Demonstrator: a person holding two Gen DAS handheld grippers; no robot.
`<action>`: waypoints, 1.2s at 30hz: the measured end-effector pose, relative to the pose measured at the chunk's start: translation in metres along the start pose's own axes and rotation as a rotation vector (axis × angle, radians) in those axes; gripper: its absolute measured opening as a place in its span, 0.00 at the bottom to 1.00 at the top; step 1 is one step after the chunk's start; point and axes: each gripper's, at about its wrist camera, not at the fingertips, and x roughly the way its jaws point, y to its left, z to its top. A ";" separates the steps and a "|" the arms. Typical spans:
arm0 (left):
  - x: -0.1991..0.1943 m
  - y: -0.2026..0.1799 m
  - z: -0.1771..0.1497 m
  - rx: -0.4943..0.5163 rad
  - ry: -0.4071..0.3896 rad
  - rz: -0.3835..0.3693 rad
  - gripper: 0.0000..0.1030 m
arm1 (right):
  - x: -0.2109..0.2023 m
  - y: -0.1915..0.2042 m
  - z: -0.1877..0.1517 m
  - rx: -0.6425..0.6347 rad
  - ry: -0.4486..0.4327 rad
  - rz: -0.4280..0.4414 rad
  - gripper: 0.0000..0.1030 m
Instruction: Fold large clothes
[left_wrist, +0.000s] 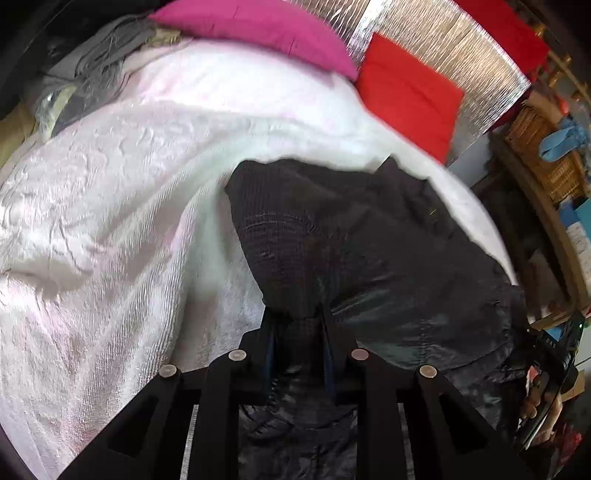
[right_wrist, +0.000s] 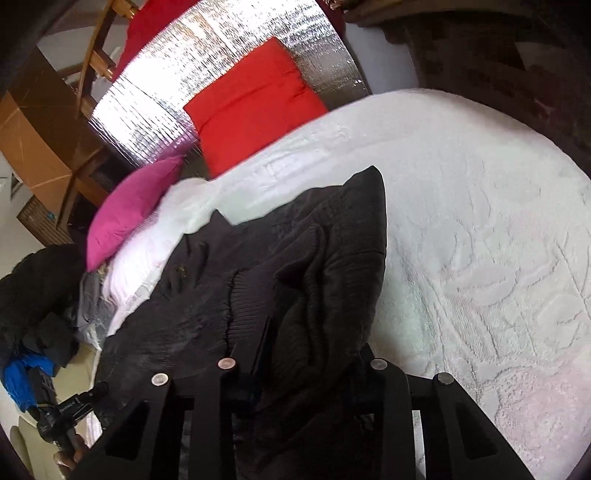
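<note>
A large black jacket (left_wrist: 369, 240) with a ribbed knit hem lies on a white textured bedspread (left_wrist: 110, 221). My left gripper (left_wrist: 297, 314) is shut on a fold of the jacket and holds it up off the bed. In the right wrist view the same jacket (right_wrist: 258, 266) lies bunched on the bedspread (right_wrist: 480, 221). My right gripper (right_wrist: 306, 354) is shut on its ribbed edge, and the cloth hides the fingertips. The left gripper and the hand holding it show at the lower left of the right wrist view (right_wrist: 62, 417).
A magenta pillow (left_wrist: 258, 29) and a red pillow (left_wrist: 406, 96) lean on a silver quilted headboard (left_wrist: 443, 48). Grey clothes (left_wrist: 96, 62) are heaped at the far left. A wicker basket (left_wrist: 546, 155) and shelves stand right of the bed.
</note>
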 end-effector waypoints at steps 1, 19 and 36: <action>0.007 0.000 -0.001 0.005 0.019 0.011 0.25 | 0.009 -0.003 -0.002 0.002 0.028 -0.022 0.34; -0.077 0.007 -0.051 0.066 -0.070 0.043 0.65 | -0.072 -0.031 -0.037 0.089 0.040 0.110 0.70; -0.138 0.055 -0.263 0.019 0.006 0.029 0.68 | -0.174 -0.067 -0.220 0.058 0.195 0.136 0.70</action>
